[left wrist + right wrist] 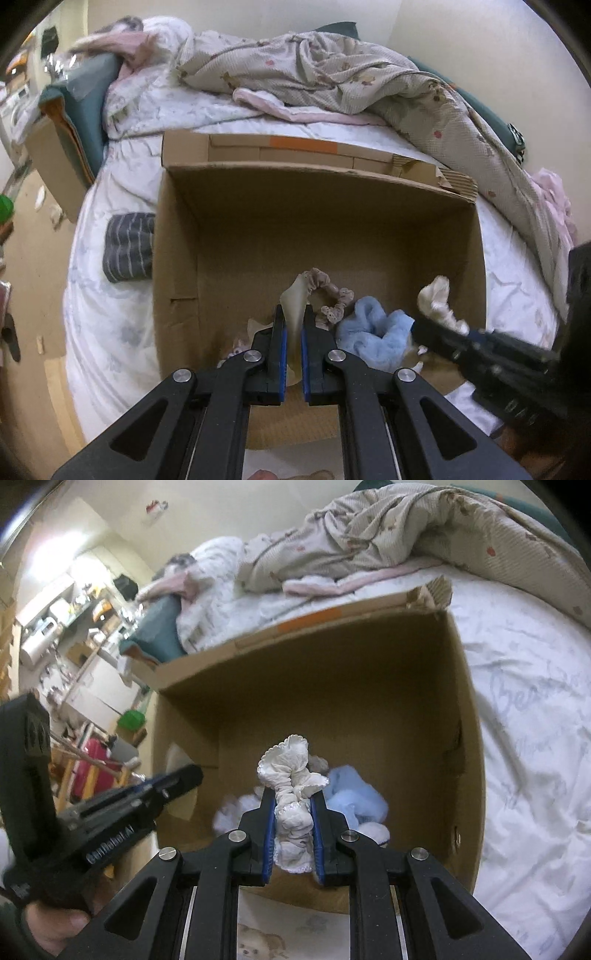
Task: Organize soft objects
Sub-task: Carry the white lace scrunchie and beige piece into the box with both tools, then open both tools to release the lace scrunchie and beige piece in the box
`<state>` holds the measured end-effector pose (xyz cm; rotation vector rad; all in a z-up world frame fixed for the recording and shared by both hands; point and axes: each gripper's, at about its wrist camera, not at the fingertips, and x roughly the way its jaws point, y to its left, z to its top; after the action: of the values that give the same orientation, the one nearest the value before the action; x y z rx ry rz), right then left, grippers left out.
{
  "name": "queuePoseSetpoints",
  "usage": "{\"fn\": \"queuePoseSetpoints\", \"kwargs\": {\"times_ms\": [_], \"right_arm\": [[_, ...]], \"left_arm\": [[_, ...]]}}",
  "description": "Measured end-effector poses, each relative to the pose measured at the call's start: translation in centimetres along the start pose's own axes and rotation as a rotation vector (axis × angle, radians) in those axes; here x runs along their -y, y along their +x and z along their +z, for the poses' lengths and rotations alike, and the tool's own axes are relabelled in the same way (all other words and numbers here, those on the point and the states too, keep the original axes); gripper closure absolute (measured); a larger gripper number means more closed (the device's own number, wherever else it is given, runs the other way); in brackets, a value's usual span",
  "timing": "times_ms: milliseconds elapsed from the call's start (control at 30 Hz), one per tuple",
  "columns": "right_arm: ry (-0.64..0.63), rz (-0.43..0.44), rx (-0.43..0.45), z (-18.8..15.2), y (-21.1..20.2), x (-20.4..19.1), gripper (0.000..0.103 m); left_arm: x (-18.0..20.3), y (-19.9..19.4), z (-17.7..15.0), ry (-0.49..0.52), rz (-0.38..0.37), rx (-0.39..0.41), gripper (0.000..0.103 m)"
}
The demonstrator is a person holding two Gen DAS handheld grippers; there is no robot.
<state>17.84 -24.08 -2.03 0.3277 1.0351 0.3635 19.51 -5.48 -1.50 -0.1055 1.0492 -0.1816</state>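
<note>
An open cardboard box [177, 266] stands on the bed; it also shows in the right wrist view [465, 716]. My left gripper [293, 314] is shut on a thin beige cloth [293, 295] over the box's near side. Inside lie a beige frilly scrunchie [332, 295] and a light blue fluffy cloth [373, 336]. My right gripper [293, 797] is shut on a white frilly scrunchie [291, 771] above the box; it enters the left wrist view from the right [436, 321]. The blue cloth [351, 794] lies below it.
A dark striped folded cloth [127, 247] lies on the white sheet left of the box. A rumpled floral quilt [332, 70] and pink fabric [554, 195] sit behind and right. Cluttered shelves [74, 627] and a pink case [88, 768] stand left of the bed.
</note>
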Motion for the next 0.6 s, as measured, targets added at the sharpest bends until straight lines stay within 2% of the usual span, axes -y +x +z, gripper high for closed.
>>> {"fn": "queuePoseSetpoints", "kwargs": {"times_ms": [133,233,600], "right_arm": [[0.007,-0.026,-0.06,-0.4,1.7,0.4,0.084],[0.024,-0.038,-0.106,-0.7,3.1,0.7,0.084],[0.076,-0.032,-0.124,-0.5,4.1,1.4,0.084]], "left_arm": [[-0.7,1.2,0.0,-0.033,-0.011,-0.041,0.097],[-0.8,1.9,-0.4,-0.02,-0.001,-0.061,0.097],[-0.2,1.8,-0.4,0.0,-0.005,-0.052,0.097]]}}
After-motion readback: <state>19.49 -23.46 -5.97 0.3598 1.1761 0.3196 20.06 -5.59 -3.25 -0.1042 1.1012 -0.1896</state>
